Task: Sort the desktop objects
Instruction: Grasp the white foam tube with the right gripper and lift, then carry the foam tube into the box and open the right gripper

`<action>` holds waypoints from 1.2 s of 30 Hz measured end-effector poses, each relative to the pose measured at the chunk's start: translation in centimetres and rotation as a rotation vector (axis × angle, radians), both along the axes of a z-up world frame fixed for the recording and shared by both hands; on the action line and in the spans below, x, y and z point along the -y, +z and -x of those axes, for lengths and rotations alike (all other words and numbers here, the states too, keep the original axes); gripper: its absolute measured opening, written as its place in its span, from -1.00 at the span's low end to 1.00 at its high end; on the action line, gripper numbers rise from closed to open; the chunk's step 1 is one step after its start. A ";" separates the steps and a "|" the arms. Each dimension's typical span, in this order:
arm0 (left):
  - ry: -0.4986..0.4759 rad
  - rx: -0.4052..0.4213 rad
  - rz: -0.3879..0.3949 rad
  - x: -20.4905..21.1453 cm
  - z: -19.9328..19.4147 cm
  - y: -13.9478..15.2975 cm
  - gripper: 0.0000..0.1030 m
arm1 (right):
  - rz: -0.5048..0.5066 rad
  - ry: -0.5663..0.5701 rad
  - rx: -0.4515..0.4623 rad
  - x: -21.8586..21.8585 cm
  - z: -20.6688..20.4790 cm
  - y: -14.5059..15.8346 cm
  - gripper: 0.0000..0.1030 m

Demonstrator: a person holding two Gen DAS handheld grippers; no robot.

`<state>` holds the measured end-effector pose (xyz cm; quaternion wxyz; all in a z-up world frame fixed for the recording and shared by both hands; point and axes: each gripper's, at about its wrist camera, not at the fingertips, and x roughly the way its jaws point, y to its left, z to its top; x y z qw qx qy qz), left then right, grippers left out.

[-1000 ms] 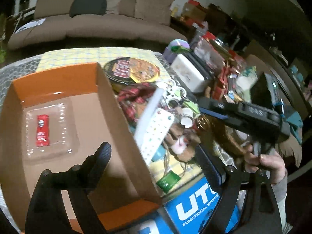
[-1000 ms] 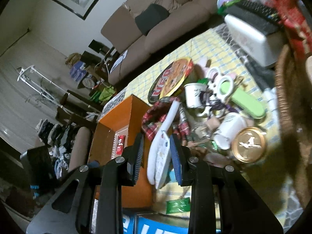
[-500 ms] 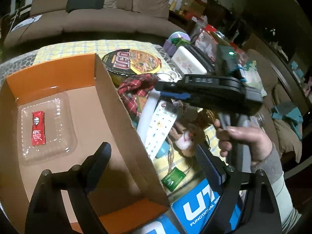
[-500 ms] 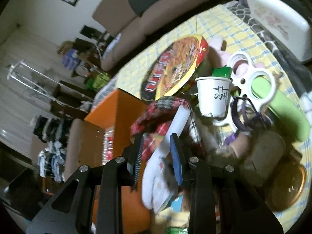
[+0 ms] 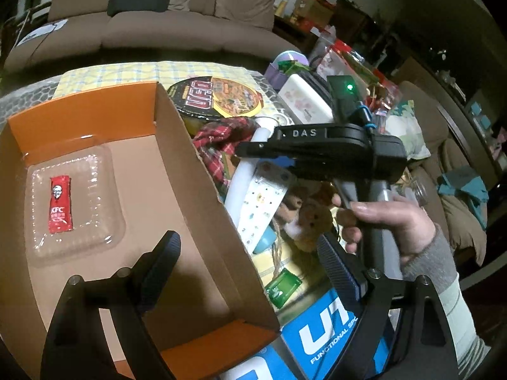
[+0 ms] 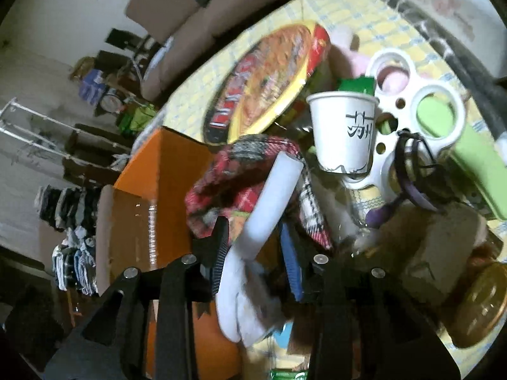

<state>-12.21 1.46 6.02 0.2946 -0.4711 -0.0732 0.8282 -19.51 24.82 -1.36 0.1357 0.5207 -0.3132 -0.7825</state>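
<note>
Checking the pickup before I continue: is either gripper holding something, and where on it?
The left gripper holds nothing. The right gripper straddles the long white plastic strip mid-length; whether its pads press it cannot be told.

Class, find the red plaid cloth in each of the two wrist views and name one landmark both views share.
Left wrist view: the plaid cloth lies centre, just right of the box wall, below the round UFO lid.
Right wrist view: the cloth sits centre, above the right gripper, under a white strip.
Shared landmark: the UFO lid, just beyond the cloth in both.
</note>
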 end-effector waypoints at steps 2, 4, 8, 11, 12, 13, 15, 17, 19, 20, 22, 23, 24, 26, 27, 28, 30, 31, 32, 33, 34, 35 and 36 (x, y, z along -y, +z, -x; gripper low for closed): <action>0.009 0.002 -0.010 0.4 0.1 0.0 0.75 | -0.005 -0.009 -0.034 -0.3 -0.1 0.5 -0.80; 0.013 0.010 -0.031 1.0 0.4 0.0 0.75 | 0.036 -0.018 -0.088 -0.7 -0.9 1.4 -0.81; 0.010 0.003 -0.052 1.4 0.3 0.2 0.75 | 0.075 0.002 -0.179 -0.5 -2.8 4.1 -0.83; 0.000 -0.019 -0.056 1.1 -0.1 0.7 0.78 | 0.109 0.015 -0.235 -0.2 -4.3 6.9 -0.83; -0.005 -0.035 -0.052 1.0 -0.4 1.0 0.78 | 0.118 0.024 -0.253 0.1 -4.8 7.8 -0.83; -0.009 -0.058 -0.045 0.8 -0.7 1.4 0.80 | 0.124 0.034 -0.274 0.4 -5.3 9.0 -0.83; -0.016 -0.111 -0.034 0.4 -1.4 2.4 0.81 | 0.124 0.066 -0.317 1.2 -6.5 11.8 -0.83; -0.012 -0.167 -0.031 0.3 -2.0 3.5 0.81 | 0.111 0.109 -0.352 2.3 -7.7 14.6 -0.83; -0.020 -0.191 -0.056 0.9 -2.3 4.5 0.81 | 0.089 0.154 -0.386 3.7 -9.0 17.4 -0.83; -0.020 -0.195 -0.067 1.5 -2.3 4.9 0.81 | 0.082 0.172 -0.400 4.1 -9.5 18.3 -0.83; -0.019 -0.209 -0.080 2.8 -2.4 5.6 0.81 | 0.055 0.227 -0.424 5.7 -10.6 20.5 -0.83; -0.023 -0.211 -0.084 3.4 -2.4 5.9 0.81 | 0.046 0.242 -0.429 6.1 -10.9 21.1 -0.83; -0.039 -0.206 -0.097 4.0 -2.5 6.1 0.81 | 0.039 0.255 -0.431 6.7 -11.2 21.4 -0.83; -0.079 -0.200 -0.132 4.8 -2.7 6.3 0.81 | 0.026 0.285 -0.421 8.1 -11.4 21.6 -0.83; -0.112 -0.204 -0.158 5.1 -3.1 6.4 0.81 | 0.020 0.297 -0.414 8.8 -11.4 21.4 -0.83; -0.130 -0.207 -0.168 5.1 -3.2 6.4 0.81 | 0.022 0.309 -0.407 9.4 -11.3 21.1 -0.83; -0.170 -0.234 -0.166 4.8 -4.0 6.3 0.82 | 0.029 0.333 -0.388 10.8 -11.3 20.5 -0.83; -0.173 -0.251 -0.152 4.6 -4.3 6.2 0.82 | 0.036 0.349 -0.382 11.6 -11.3 20.1 -0.83; -0.170 -0.258 -0.131 4.2 -4.2 5.9 0.82 | 0.037 0.356 -0.380 12.1 -11.3 19.9 -0.83; -0.162 -0.244 -0.104 3.8 -4.0 5.4 0.80 | 0.036 0.362 -0.378 12.5 -11.2 19.6 -0.83; -0.157 -0.211 -0.088 3.4 -3.5 4.8 0.71 | 0.031 0.366 -0.377 13.0 -11.2 19.4 -0.83; -0.154 -0.177 -0.089 3.3 -3.1 4.1 0.57 | 0.020 0.370 -0.375 13.5 -11.2 19.3 -0.83; -0.142 -0.150 -0.093 3.2 -2.7 3.6 0.50 | 0.009 0.372 -0.374 13.8 -11.1 19.3 -0.83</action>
